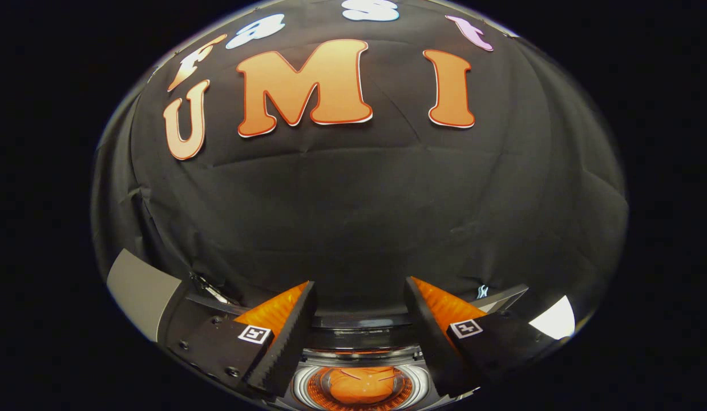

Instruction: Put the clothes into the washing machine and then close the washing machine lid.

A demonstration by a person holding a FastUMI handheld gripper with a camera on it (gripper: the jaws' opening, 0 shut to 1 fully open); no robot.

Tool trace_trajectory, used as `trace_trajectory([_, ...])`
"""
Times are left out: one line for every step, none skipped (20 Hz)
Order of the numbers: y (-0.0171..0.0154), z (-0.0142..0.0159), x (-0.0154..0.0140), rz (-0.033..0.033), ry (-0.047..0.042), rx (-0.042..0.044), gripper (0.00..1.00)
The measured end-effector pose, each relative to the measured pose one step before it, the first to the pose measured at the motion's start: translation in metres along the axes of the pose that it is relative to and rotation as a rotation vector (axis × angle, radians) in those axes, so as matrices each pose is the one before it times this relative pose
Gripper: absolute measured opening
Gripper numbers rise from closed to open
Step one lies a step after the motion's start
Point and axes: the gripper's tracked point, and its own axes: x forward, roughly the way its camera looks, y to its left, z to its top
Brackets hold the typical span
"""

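My gripper (360, 302) is open, its two fingers spread wide with nothing between them. Below and between the fingers I look down into the round drum opening of the washing machine (307, 383). An orange garment (359, 385) lies bunched inside the drum. The machine's raised lid (139, 291) stands to the left of the left finger, a grey panel tilted upward. The gripper hovers above the opening and touches nothing.
The black cloth wall (359, 217) rises close behind the machine. A bright white patch (556, 319) shows to the right of the right finger, beside the machine's top edge (504, 297).
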Motion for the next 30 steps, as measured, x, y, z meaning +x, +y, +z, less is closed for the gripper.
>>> trace_trajectory([0.00025,-0.00396,-0.0059,0.00203,-0.00094,-0.00604,0.98])
trace_trajectory([-0.00103,-0.00419,-0.00812,0.00132,-0.00752,-0.00112,0.98])
trace_trajectory([0.00007,-0.00294,-0.00771,-0.00183,-0.01112,0.00703,0.98])
trace_trajectory([0.00102,-0.00575,-0.00903,-0.00082,-0.00045,-0.00693,0.98])
trace_trajectory([-0.00007,-0.00669,-0.00885,-0.00131,0.00093,-0.0032,0.98])
trace_trajectory([-0.00016,-0.0041,-0.00692,-0.00123,-0.00889,0.00033,0.98])
trace_trajectory([0.00019,-0.00596,-0.00802,-0.00178,-0.01419,-0.00358,0.98])
trace_trajectory([0.00089,-0.00303,-0.00611,-0.0034,-0.02023,0.00219,0.98])
trace_trajectory([0.0008,-0.0061,-0.0065,-0.00485,-0.00507,-0.00107,0.98])
trace_trajectory([0.00036,-0.00622,-0.00392,-0.00532,-0.00324,-0.0017,0.98])
trace_trajectory([0.00035,-0.00467,-0.00433,-0.00185,-0.00561,0.00092,0.98])
trace_trajectory([0.00026,-0.00364,-0.00512,-0.0044,-0.0054,0.00071,0.98])
trace_trajectory([-0.0002,-0.00438,-0.0036,-0.00279,-0.00439,-0.00382,0.98])
trace_trajectory([0.00058,-0.0043,-0.00154,-0.00025,-0.00055,-0.00171,0.98])
trace_trajectory([0.00025,-0.00295,-0.00204,-0.00294,-0.00378,0.00754,0.98])
trace_trajectory([-0.00057,-0.00896,-0.00326,-0.00964,0.01773,0.00301,0.98])
trace_trajectory([-0.00137,-0.01332,0.00057,-0.0085,0.02656,0.00321,0.98])
trace_trajectory([0.0001,-0.01938,0.00123,0.00679,0.05744,0.00682,0.98])
trace_trajectory([0.0018,-0.01601,0.00032,0.01298,0.01971,0.01642,0.98])
trace_trajectory([-0.0009,-0.01718,-0.00049,-0.00003,0.02062,0.01228,0.98])
trace_trajectory([-0.00133,-0.01015,0.00053,0.0006,0.00689,0.01214,0.98])
trace_trajectory([-0.00221,-0.0123,0.00132,-0.00185,0.02465,0.00598,0.98])
trace_trajectory([-0.0007,-0.01009,0.00235,0.00295,0.0183,0.00707,0.98])
trace_trajectory([-0.00201,-0.00892,0.00091,-0.00056,0.01866,0.00265,0.98])
trace_trajectory([-0.00127,-0.00733,0.00205,0.0028,0.01594,0.00075,0.98])
trace_trajectory([-0.00062,-0.00372,0.00071,-0.00526,0.01492,-0.00616,0.98])
trace_trajectory([-0.00003,-0.00375,0.00201,0.0027,0.00857,-0.00198,0.98])
trace_trajectory([-0.00046,-0.00779,0.00115,0.00087,0.01585,0.00003,0.98])
trace_trajectory([-0.00034,-0.00479,0.00083,0.00221,0.0102,0.00292,0.98])
trace_trajectory([-0.00099,-0.00612,0.00061,-0.00008,0.00911,0.00135,0.98])
